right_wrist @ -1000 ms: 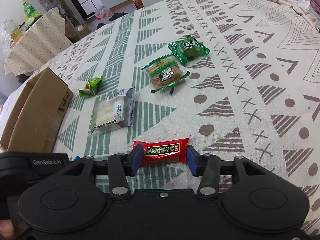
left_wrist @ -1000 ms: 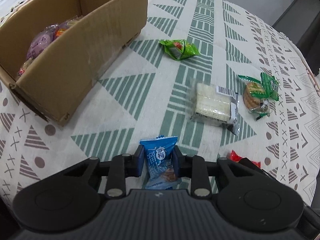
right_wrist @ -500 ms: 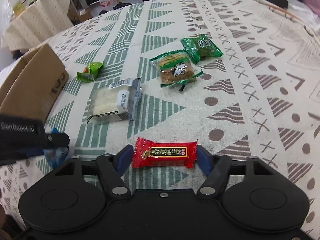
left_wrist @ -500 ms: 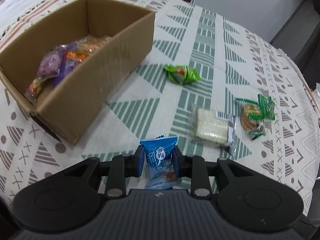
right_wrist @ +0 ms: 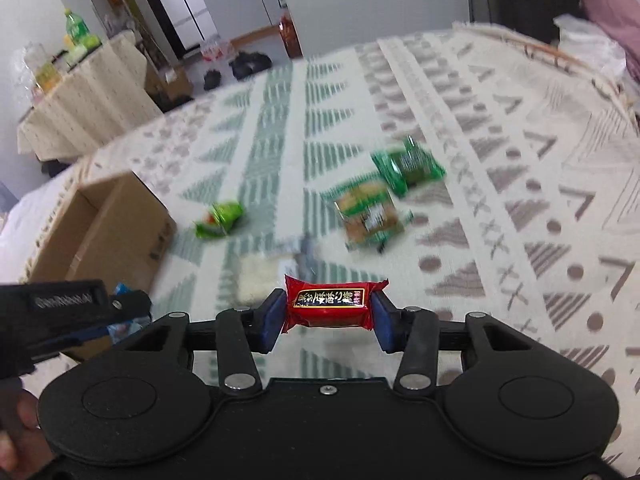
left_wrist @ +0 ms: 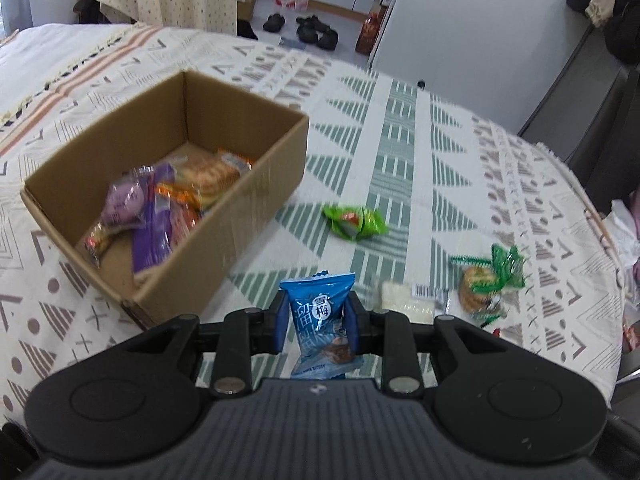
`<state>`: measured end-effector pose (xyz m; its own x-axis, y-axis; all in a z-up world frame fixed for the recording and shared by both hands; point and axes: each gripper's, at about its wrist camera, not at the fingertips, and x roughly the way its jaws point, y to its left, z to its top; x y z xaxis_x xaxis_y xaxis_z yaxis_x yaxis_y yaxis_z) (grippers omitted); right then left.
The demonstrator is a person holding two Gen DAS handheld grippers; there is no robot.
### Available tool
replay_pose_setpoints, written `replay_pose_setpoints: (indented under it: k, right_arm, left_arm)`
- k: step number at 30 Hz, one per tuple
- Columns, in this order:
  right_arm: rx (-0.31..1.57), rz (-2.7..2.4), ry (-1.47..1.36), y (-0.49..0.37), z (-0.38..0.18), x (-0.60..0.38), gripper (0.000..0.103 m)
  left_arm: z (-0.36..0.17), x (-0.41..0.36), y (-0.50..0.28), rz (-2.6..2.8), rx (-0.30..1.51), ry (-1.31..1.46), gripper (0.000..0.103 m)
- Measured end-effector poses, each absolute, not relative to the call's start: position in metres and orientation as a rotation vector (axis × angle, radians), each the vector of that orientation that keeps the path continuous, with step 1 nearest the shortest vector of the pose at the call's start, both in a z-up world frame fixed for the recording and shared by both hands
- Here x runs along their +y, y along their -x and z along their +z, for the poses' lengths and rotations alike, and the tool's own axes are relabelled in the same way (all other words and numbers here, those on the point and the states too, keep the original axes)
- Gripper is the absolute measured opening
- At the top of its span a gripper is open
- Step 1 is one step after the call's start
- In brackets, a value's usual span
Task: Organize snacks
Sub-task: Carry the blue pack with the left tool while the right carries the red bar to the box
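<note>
Left gripper (left_wrist: pixel 316 322) is clamped on the upright blue snack packet (left_wrist: pixel 320 312) at lower centre, lifted clear of the cloth, likely for carrying to the cardboard box (left_wrist: pixel 224 220) at left. Right gripper (right_wrist: pixel 328 316) has just been closing and now pinches the red candy bar (right_wrist: pixel 330 304) lengthwise by its 2 ends; 4 snacks lie loose on the tablecloth (right_wrist: pixel 520 200).
</note>
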<state>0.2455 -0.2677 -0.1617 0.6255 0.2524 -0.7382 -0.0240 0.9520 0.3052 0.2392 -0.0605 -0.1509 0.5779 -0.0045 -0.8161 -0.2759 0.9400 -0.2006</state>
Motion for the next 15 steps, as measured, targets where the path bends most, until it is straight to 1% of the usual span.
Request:
replay_pose_setpoints:
  k: [7,15]
  right_arm:
    - [0.798,0.193,-0.27,-0.25,-0.126,-0.251,0.045]
    - [0.736,0.271,-0.258,-0.255,-0.103,-0.218,0.045]
  left_arm:
    - [-0.125,-0.044,-0.237,0.134,0.867,0.348,0.028]
    - [-0.112,-0.015,-0.237,0.149,0.822,0.392,0.028]
